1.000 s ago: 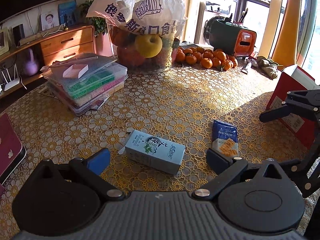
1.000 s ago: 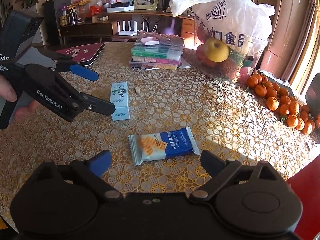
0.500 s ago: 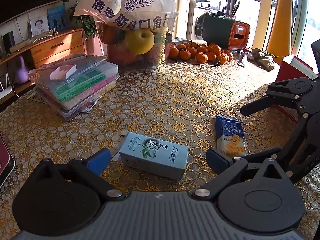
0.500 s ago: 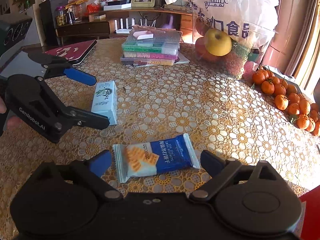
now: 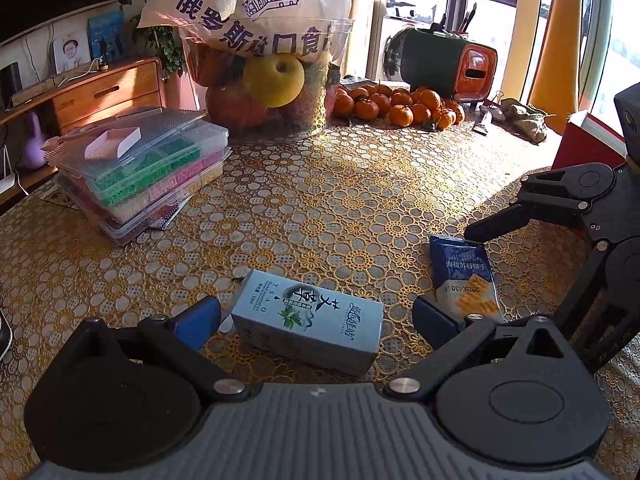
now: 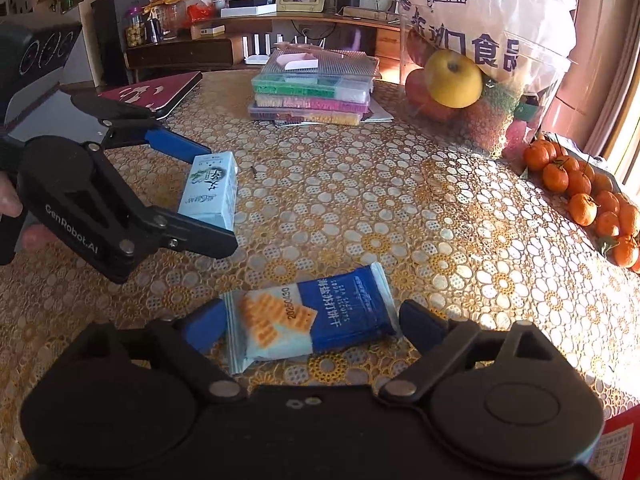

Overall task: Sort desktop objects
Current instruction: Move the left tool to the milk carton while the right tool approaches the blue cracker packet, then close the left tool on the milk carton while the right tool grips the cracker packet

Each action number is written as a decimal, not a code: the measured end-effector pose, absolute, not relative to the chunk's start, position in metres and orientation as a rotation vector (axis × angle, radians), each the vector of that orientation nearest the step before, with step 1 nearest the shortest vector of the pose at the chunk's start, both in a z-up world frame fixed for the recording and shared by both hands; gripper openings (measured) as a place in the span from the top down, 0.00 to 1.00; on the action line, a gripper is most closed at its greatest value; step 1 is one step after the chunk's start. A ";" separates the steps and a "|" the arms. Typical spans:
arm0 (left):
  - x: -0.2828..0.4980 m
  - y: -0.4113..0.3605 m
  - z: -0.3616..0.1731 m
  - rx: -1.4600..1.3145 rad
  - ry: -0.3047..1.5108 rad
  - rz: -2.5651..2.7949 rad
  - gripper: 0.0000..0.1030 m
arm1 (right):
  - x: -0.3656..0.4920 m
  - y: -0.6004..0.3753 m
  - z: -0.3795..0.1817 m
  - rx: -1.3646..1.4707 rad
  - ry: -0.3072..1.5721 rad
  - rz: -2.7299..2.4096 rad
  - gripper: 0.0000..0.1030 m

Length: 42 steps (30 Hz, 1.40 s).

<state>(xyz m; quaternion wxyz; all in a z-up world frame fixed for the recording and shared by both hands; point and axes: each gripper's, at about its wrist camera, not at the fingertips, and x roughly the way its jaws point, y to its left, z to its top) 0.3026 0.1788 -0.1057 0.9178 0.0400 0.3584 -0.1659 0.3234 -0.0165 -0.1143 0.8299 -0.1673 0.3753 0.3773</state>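
Clearly, cracker pack (image 6: 312, 320) reads "20250430".

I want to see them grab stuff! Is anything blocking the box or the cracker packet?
Nothing visible. The left gripper is open with the light blue box lying between its fingers. The right gripper is open around the cracker packet, bare tablecloth beyond.

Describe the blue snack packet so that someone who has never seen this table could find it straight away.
Start at the big clear fruit tub under the white plastic bag, then come across the gold lace tablecloth toward the near edge. There the biscuit packet lies flat between the open right gripper fingers. Unlike the pale blue carton to its left, it is a soft wrapper, dark blue with crackers pictured on it.
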 end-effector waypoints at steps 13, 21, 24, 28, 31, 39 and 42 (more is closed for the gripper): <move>0.303 0.171 -0.111 0.101 0.723 -0.345 0.06 | 0.315 -0.018 -0.113 -0.345 0.780 0.833 0.17; 0.302 0.171 -0.113 0.097 0.726 -0.313 0.28 | 0.308 -0.018 -0.110 -0.351 0.774 0.826 0.21; 0.299 0.170 -0.112 0.092 0.728 -0.303 0.29 | 0.306 -0.019 -0.109 -0.347 0.778 0.824 0.22; 0.294 0.165 -0.111 0.100 0.732 -0.313 0.29 | 0.304 -0.021 -0.108 -0.343 0.782 0.817 0.22; 0.290 0.160 -0.110 0.107 0.740 -0.313 0.29 | 0.301 -0.024 -0.106 -0.335 0.781 0.813 0.22; 0.279 0.152 -0.103 0.099 0.756 -0.324 0.29 | 0.289 -0.035 -0.097 -0.315 0.783 0.803 0.22; 0.274 0.150 -0.098 0.098 0.754 -0.325 0.30 | 0.283 -0.040 -0.093 -0.312 0.777 0.797 0.22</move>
